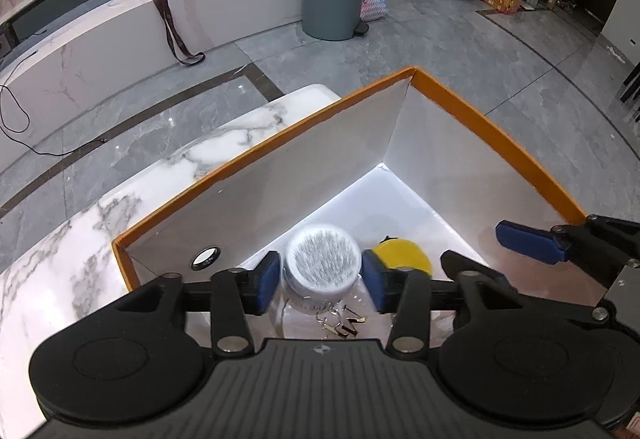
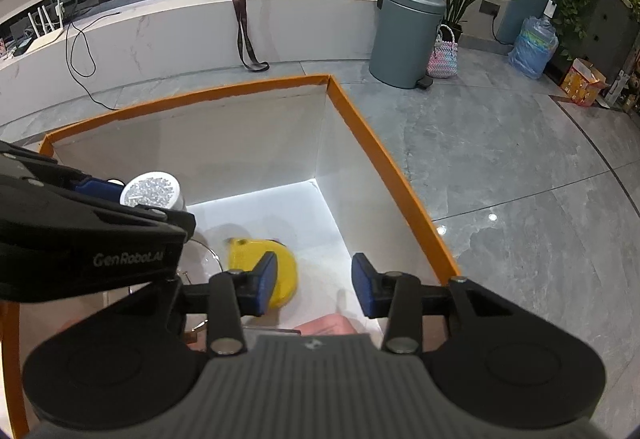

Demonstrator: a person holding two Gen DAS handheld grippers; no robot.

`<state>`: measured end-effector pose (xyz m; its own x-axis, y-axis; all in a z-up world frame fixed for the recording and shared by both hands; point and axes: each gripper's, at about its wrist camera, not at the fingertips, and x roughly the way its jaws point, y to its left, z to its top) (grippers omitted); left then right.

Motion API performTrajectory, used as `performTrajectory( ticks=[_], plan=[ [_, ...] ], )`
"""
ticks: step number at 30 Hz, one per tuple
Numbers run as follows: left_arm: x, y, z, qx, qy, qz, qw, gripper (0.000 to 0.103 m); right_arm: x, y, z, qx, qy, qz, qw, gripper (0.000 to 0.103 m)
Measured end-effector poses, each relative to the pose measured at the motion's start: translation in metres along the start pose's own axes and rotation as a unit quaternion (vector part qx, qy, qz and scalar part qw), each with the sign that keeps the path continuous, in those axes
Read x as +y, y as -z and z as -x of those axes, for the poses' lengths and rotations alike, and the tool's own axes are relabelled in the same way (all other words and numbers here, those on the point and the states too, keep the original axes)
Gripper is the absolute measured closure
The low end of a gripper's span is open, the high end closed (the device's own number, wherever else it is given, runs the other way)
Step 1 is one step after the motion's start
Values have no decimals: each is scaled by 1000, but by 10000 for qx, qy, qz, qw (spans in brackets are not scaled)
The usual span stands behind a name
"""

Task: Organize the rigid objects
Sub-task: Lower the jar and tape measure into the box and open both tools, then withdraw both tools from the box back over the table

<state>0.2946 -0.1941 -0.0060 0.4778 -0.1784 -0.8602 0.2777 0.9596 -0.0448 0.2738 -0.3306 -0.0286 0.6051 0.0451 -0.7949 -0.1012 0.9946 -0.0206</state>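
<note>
Both hand-held grippers are down inside the box, an orange-rimmed carton on the marble table, since that is evidently where the rigid items get collected.

Left hand-held gripper: jaws straddle the jar, a clear one with a silver lid and small metal bits inside. The pads sit on either side of the lid, with a thin gap visible on both sides, so I read it as open rather than clamped. The jar stands upright on the box floor near the left wall. It looks like it's being left there, upright, so it won't roll.

Right hand-held gripper: jaws apart, nothing between them. Below it are the yellow disc, lying flat on the box floor just right of the jar, and a pink item at the near edge, mostly hidden by the gripper body. I can't tell what it is. The disc is blurred at its left edge.

The right gripper hangs over the free right half of the floor, so the two tools stay apart.

Judgement: jar placement is done or nearly so. Any next drop should go to the far corner, which is bare. Risk: knocking the jar while pulling out, given the tight pad clearance.
</note>
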Motion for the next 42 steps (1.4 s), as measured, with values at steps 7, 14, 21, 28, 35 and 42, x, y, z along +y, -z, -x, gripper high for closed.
performTrajectory(
  ticks=[7, 14, 21, 28, 35, 42],
  plan=[
    [-2, 1, 2, -22, 51, -23, 10000, 30, 1, 0, 1, -18, 0, -5, 10000, 61],
    [-5, 0, 14, -151, 117, -31, 9998, 30, 0, 0, 8, -88, 47, -16, 9999, 57],
    [-8, 0, 34, -319, 127, -100, 9994, 30, -3, 2, 20, -183, 109, -80, 9997, 56],
    [-2, 3, 56, -468, 125, -61, 9988, 30, -2, 1, 36, -287, 126, -80, 9995, 56],
    [24, 12, 82, -616, -91, 43, 9981, 30, 7, 1, 57, -447, 108, -3, 9989, 56],
    [59, 26, 98, -608, -339, 273, 9972, 30, 25, -2, 74, -598, -6, 139, 9981, 55]
  ],
)
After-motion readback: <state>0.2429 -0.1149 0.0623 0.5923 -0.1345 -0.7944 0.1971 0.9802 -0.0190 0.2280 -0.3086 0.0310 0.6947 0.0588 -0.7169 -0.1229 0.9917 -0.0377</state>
